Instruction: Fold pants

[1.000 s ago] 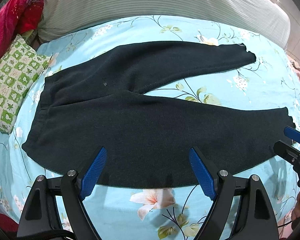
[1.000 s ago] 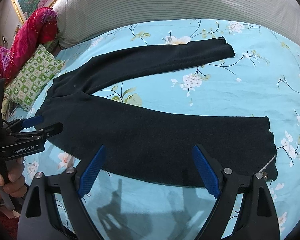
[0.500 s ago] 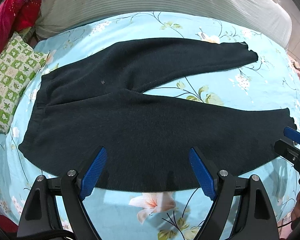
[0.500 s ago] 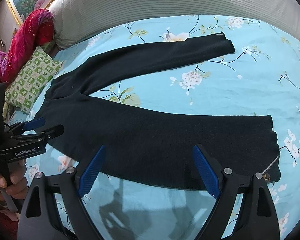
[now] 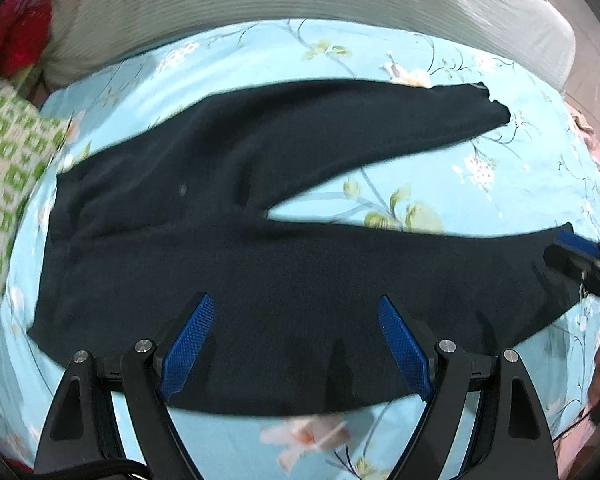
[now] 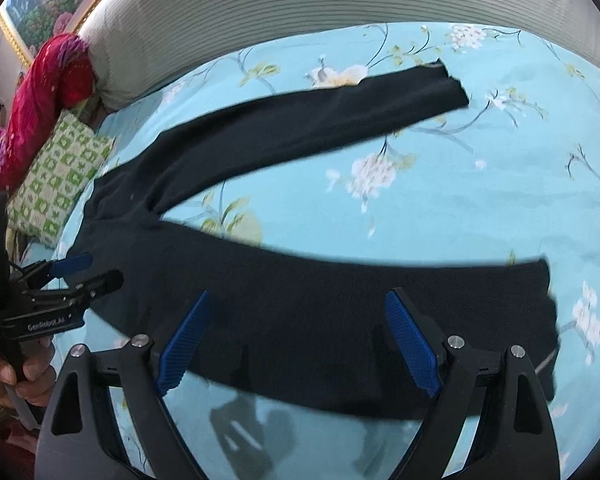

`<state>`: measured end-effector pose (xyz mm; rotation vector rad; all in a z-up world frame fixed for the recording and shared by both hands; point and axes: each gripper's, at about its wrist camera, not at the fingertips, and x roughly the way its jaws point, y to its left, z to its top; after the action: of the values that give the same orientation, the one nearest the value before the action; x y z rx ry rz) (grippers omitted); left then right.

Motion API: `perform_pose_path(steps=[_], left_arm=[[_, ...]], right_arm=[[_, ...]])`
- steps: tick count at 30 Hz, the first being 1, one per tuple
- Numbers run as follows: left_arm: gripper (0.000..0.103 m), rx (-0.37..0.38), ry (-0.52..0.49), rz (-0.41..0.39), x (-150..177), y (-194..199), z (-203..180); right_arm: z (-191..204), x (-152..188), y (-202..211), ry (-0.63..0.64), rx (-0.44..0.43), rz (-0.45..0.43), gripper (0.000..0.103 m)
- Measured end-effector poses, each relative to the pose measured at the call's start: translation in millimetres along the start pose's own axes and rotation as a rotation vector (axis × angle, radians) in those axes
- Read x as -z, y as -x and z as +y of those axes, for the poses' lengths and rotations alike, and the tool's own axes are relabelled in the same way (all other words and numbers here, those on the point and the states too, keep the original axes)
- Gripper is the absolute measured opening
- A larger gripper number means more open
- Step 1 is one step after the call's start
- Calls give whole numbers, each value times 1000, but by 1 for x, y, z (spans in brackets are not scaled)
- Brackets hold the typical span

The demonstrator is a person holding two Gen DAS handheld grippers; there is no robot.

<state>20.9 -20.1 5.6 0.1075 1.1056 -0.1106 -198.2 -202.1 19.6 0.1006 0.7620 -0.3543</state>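
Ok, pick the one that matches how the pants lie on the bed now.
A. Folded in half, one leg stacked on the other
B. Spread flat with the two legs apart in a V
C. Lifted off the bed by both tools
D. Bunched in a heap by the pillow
B: the pants lie flat on the flowered sheet, which shows between the two spread legs, and both tools are open and hold nothing.

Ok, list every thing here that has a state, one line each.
Pants: unfolded, spread flat on the bedsheet, legs splayed apart.
Left gripper: open, holding nothing, over the near leg.
Right gripper: open, holding nothing, over the near leg.
Green pillow: lying beside the waistband end.
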Motion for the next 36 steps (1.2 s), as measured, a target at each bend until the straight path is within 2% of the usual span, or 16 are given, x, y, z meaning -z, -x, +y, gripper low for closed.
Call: perform_pose_path(steps=[5, 15, 22, 31, 33, 35, 36], left_arm=[[85, 12, -58, -14, -45, -11, 3], [85, 60, -66, 16, -145, -65, 16], [85, 69, -137, 25, -195, -100, 10], [85, 71, -227, 96, -239, -159, -4], [81, 66, -229, 122, -244, -170, -5], [70, 108, -245, 174, -246, -181, -10], [67, 116, -256, 183, -246, -184, -11]], right_arm=[[-23, -46, -12, -25, -9, 27, 88], [-87, -139, -38, -91, 42, -19, 88], [-128, -177, -70, -161, 80, 0, 88], [-152, -213, -110, -134, 134, 17, 88], [-154, -220, -120, -122, 135, 30, 88], [-155, -223, -131, -118, 127, 47, 87], [-156, -224, -135, -119, 115, 51, 78]])
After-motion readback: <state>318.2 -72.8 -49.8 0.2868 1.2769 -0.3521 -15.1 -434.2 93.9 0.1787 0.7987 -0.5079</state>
